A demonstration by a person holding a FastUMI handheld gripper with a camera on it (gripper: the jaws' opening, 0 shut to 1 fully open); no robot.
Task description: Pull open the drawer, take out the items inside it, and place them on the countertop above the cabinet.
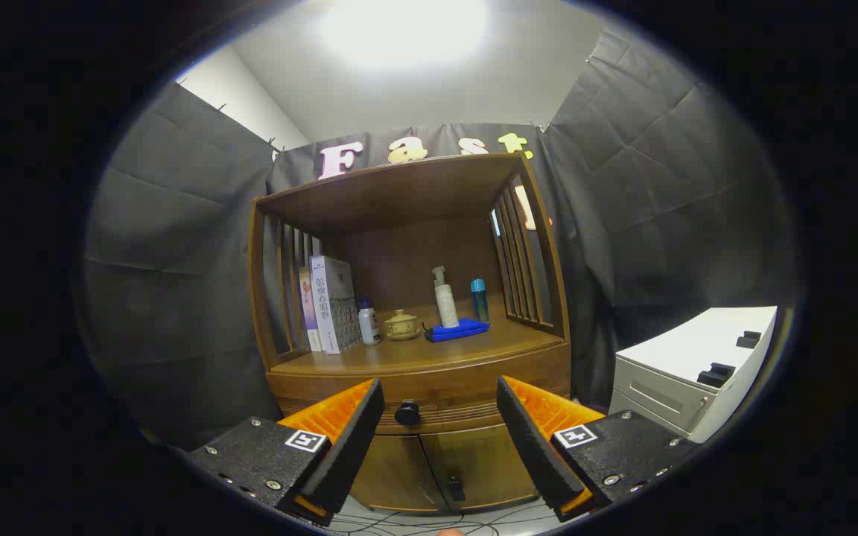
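we hold the gripper (440, 417) spread wide, gripping nothing, and the drawer knob (407, 412) sits dead ahead between the fingers (a touch nearer the left one), drawer (436, 398) shut below the countertop (429, 353).

The fingers (440, 439) are standing apart, the drawer knob (407, 412) sitting between them. On the desk (399, 357) above the drawer, books (331, 304) are standing left, a teapot (402, 324) middle, two bottles (446, 297) right. A box (697, 365) is lying right of the cabinet.
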